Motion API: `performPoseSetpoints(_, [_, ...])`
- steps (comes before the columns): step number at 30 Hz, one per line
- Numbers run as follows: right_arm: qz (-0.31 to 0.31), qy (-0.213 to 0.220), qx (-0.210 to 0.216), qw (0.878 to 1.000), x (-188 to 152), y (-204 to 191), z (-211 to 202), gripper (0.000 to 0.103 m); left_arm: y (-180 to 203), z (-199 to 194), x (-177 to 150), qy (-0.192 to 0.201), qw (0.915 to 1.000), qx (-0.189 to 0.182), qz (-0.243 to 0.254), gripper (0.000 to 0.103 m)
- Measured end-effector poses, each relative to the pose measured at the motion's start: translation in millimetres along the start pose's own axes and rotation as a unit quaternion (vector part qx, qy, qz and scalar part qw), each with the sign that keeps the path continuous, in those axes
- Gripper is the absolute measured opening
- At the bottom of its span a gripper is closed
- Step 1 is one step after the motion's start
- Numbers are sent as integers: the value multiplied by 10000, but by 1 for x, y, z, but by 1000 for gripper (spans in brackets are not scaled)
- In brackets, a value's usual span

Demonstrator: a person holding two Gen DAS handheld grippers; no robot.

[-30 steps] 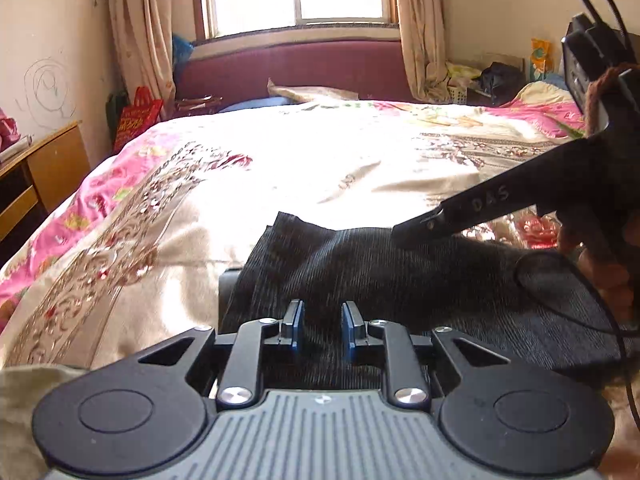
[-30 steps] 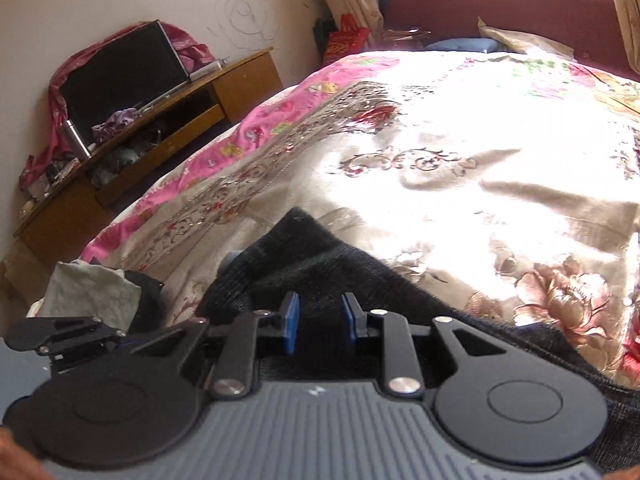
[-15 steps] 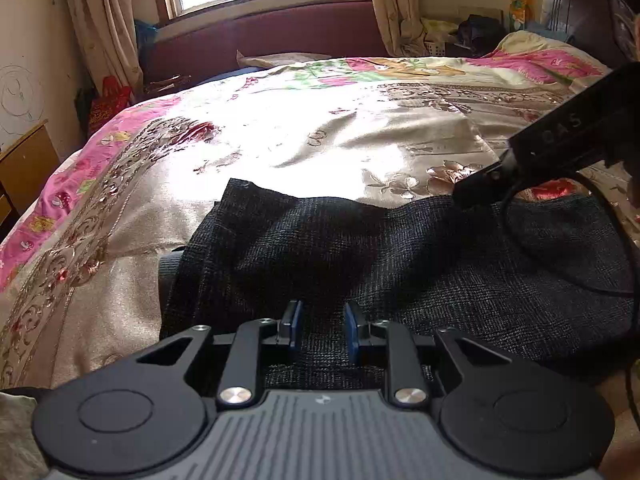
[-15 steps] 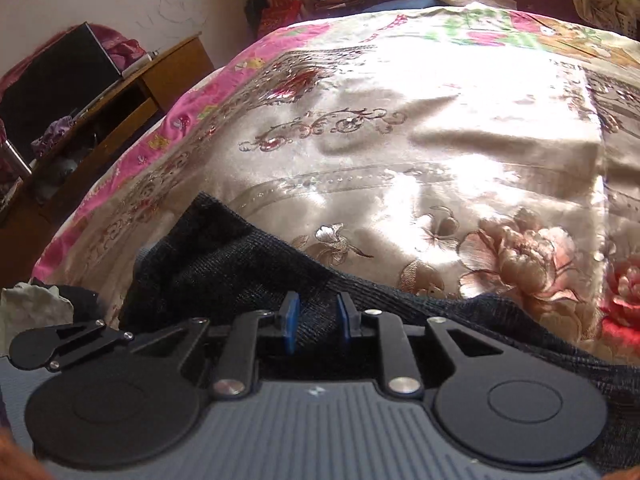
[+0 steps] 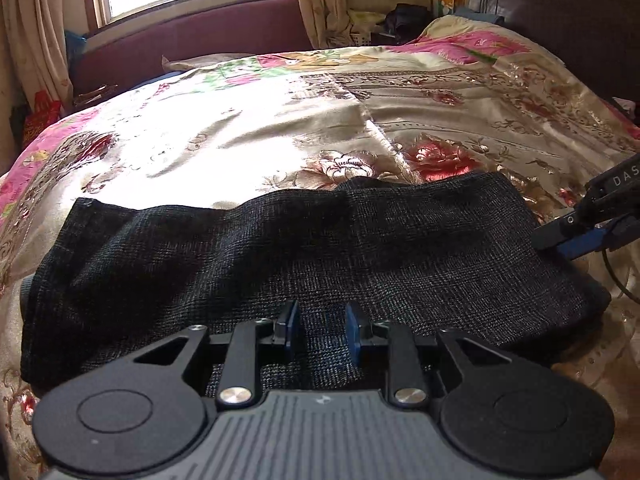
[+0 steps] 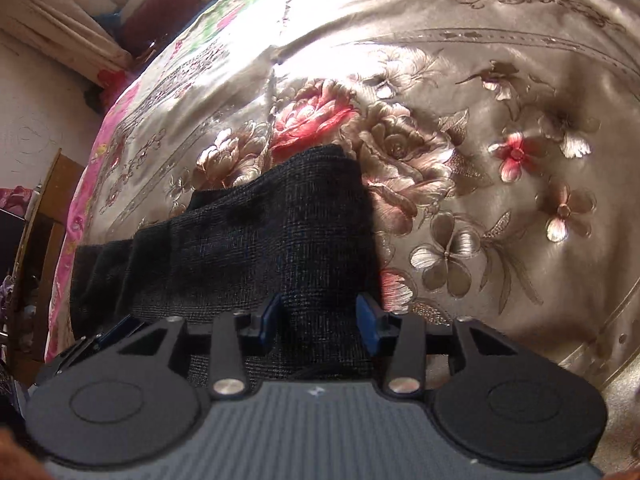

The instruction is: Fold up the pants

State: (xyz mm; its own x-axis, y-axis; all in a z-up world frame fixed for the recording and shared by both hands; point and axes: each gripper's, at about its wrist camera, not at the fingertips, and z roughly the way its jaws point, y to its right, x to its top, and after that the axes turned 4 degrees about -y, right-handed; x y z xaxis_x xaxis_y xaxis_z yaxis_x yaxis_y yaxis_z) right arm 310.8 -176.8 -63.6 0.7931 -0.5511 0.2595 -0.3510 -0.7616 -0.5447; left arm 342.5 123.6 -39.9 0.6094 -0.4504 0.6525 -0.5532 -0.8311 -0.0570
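Dark grey pants [image 5: 280, 248] lie as a long flat band across the near part of the bed. My left gripper [image 5: 321, 328] sits at their near edge, its blue pads closed on a ridge of the cloth. In the right wrist view the pants [image 6: 260, 240] end under my right gripper [image 6: 318, 320]. Its jaws are opening, with cloth between the pads but not pinched. From the left wrist view that right gripper [image 5: 554, 246] shows at the pants' right end.
A shiny floral bed cover [image 5: 240, 140] spreads beyond the pants. A maroon padded bench [image 5: 192, 40] runs under the window, and a dark headboard [image 5: 560, 8] rises at the far right. A wooden cabinet [image 6: 44, 208] stands off the bed's left side.
The pants have been drawn out and laid down along the bed. My right gripper has swung to their right end, rolled, and spread its jaws. The left gripper has sunk a little.
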Motion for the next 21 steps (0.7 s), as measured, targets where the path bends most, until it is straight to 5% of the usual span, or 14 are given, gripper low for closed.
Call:
performPoseSetpoints(3, [146, -2, 290, 9995, -1, 1, 0, 56, 4, -2, 2, -42, 9999, 63, 65, 40])
performPoseSetpoints(6, [105, -49, 868, 9962, -3, 0, -15, 45, 7, -4, 0, -63, 9999, 91, 65, 40])
performPoseSetpoints(9, [-232, 188, 267, 9992, 1, -2, -18, 47, 10, -3, 1, -67, 9999, 130, -13, 40])
performPoseSetpoints(14, [-54, 31, -151, 9999, 0, 25, -15, 47, 18, -2, 2, -71, 9999, 56, 43, 40])
performPoseSetpoints(19, [204, -155, 512, 9984, 1, 33, -3, 53, 16, 1, 2, -106, 9999, -11, -121, 40])
performPoseSetpoints(21, [290, -176, 701, 9970, 4, 29, 3, 64, 16, 2, 2, -102, 9999, -7, -116, 40])
